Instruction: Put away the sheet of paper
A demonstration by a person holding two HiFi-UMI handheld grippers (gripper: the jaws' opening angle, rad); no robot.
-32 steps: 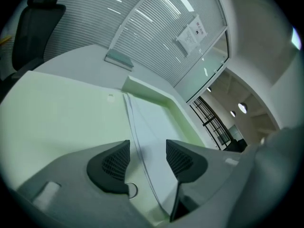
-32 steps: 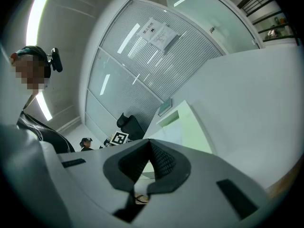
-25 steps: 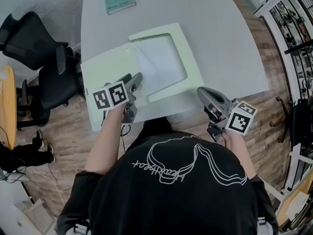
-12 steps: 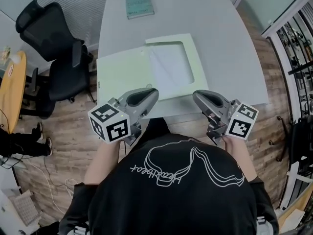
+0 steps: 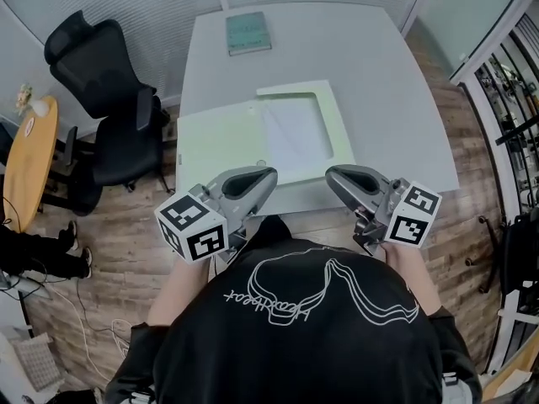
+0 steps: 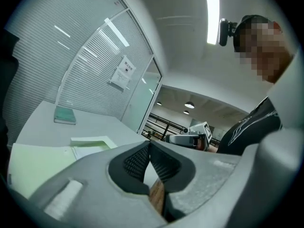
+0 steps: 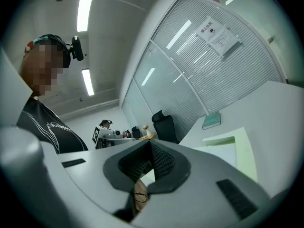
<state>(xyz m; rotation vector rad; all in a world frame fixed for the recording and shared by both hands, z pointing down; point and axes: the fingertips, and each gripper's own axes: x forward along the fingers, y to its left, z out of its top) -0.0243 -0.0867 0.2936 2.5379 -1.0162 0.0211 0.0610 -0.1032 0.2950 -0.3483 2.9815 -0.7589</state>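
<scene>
Evidently the sheet of paper (image 5: 293, 135) lies tucked in the open green folder (image 5: 221, 133) on the desk (image 5: 379, 82), so the left gripper (image 5: 266, 176) and right gripper (image 5: 333, 176) hover clear at its near edge, all 2 with jaws pressed together on nothing.

Bright, even indoor light. A ceiling strip lamp (image 6: 212, 13) blows out white at the upper right of the left gripper view; 2 more strips (image 7: 87, 6) glow upper left in the right gripper view. The table (image 5: 362, 66) carries only faint shadows. Both gripper views curve hard toward dark-vignetted edges.
</scene>
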